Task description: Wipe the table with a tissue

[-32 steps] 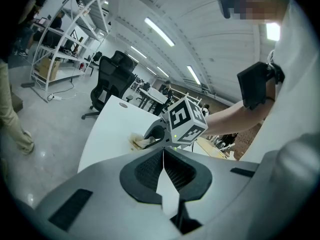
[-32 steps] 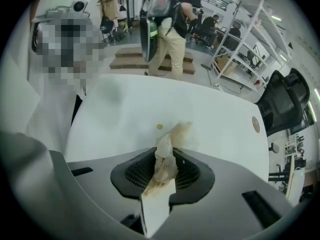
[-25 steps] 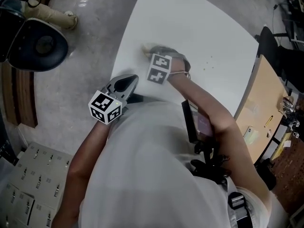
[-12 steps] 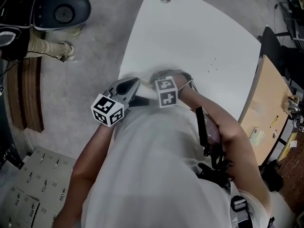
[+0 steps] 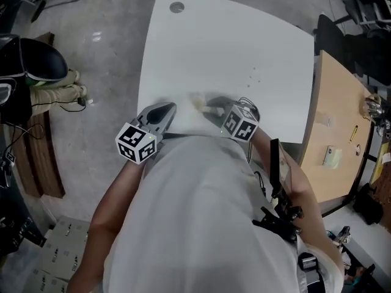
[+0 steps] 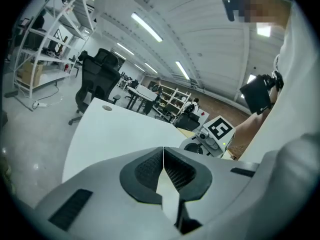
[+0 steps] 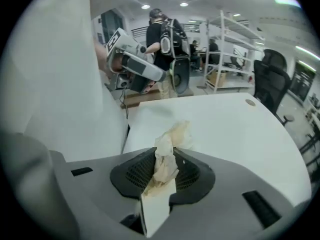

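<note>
Above one table (image 5: pixel 232 47), right hand-held gripper (image 7: pixel 166 153) clamps one tissue (image 7: pixel 176 133); left hand-held gripper (image 6: pixel 163 156) is closed, seemingly empty.

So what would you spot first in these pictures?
Probably the crumpled tissue pinched in the right gripper, over the near edge of the big white table. Next comes the left gripper by the table's near left corner, its jaws shut on nothing.

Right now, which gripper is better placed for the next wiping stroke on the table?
Right. The right gripper has its jaws shut on the tissue over the table; the left gripper is shut and empty.
</note>
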A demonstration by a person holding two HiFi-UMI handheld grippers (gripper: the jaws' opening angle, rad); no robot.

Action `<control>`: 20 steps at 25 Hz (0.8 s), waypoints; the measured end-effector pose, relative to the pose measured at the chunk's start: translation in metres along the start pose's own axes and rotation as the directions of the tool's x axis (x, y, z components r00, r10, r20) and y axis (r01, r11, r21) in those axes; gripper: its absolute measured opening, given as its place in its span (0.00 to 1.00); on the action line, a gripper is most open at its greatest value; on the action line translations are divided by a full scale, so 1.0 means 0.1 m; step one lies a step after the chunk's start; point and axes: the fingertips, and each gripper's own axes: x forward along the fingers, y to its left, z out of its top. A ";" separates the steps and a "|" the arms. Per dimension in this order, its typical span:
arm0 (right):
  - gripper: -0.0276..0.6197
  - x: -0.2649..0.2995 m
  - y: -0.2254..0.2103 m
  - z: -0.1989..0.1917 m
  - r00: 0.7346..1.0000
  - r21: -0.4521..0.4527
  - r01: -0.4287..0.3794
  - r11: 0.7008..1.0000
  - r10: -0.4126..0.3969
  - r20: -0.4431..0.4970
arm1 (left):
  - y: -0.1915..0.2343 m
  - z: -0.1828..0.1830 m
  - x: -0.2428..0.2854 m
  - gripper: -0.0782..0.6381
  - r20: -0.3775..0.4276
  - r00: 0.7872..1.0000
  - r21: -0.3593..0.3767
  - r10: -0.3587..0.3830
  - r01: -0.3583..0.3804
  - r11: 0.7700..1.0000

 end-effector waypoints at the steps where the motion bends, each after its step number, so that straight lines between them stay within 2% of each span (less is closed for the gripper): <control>1: 0.18 -0.10 -0.05 -0.11 0.999 0.055 0.041 0.998 -0.041 0.005 | -0.06 0.01 0.07 0.12 -0.011 1.000 0.009 -0.019 0.019 1.000; 3: 0.18 -0.30 -0.17 -0.37 0.992 0.174 0.120 0.977 -0.125 0.014 | -0.19 0.02 0.23 0.12 -0.037 0.998 0.023 -0.054 0.055 0.998; 5: 0.18 -0.52 -0.32 -0.68 0.977 0.290 0.201 0.936 -0.213 0.010 | -0.32 0.01 0.40 0.12 -0.066 0.995 0.032 -0.081 0.083 0.996; 9: 0.18 -0.97 -0.66 -1.40 0.925 0.475 0.359 0.804 -0.376 -0.063 | -0.58 -0.02 0.73 0.12 -0.106 0.988 0.049 -0.109 0.115 0.992; 11: 0.18 -1.14 -0.83 -1.75 0.902 0.547 0.408 0.731 -0.417 -0.116 | -0.69 0.00 0.86 0.12 -0.114 0.988 0.056 -0.108 0.115 0.992; 13: 0.18 -1.26 -1.03 -2.02 0.883 0.588 0.444 0.676 -0.441 -0.159 | -0.78 0.02 0.97 0.12 -0.114 0.989 0.057 -0.098 0.105 0.993; 15: 0.18 -1.34 -1.23 -2.18 0.869 0.594 0.472 0.651 -0.456 -0.190 | -0.86 0.04 1.05 0.12 -0.112 0.990 0.058 -0.083 0.090 0.994; 17: 0.18 -1.39 -1.46 -2.25 0.856 0.584 0.498 0.642 -0.473 -0.210 | -0.91 0.04 1.08 0.12 -0.112 0.992 0.059 -0.065 0.072 0.996; 20: 0.18 -1.41 -1.75 -2.32 0.845 0.540 0.525 0.657 -0.474 -0.245 | -0.94 0.00 1.09 0.12 -0.113 0.993 0.053 -0.031 0.037 0.998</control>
